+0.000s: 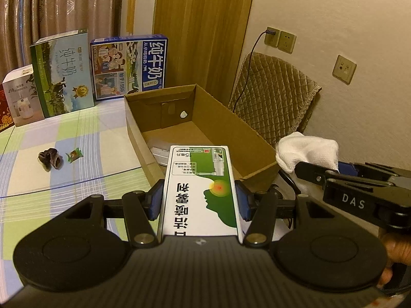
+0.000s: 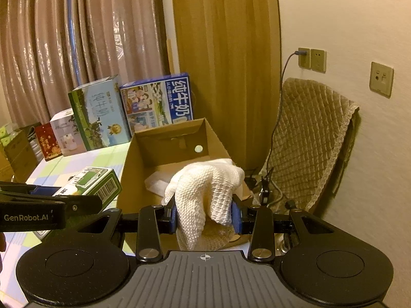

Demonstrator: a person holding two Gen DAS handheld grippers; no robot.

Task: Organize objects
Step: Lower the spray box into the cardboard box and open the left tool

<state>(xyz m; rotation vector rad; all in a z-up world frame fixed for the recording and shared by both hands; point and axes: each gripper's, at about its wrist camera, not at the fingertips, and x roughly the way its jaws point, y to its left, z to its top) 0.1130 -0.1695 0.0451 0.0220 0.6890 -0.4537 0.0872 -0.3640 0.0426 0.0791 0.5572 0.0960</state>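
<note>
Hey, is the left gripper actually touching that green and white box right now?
Touching. In the left wrist view, the left gripper has both blue pads pressed flat against the long sides of the green and white box, with no gap visible.

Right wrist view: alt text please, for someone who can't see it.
The right gripper holds a white cloth over an open cardboard box. At left, the left gripper holds a green carton; milk cartons stand behind.
</note>
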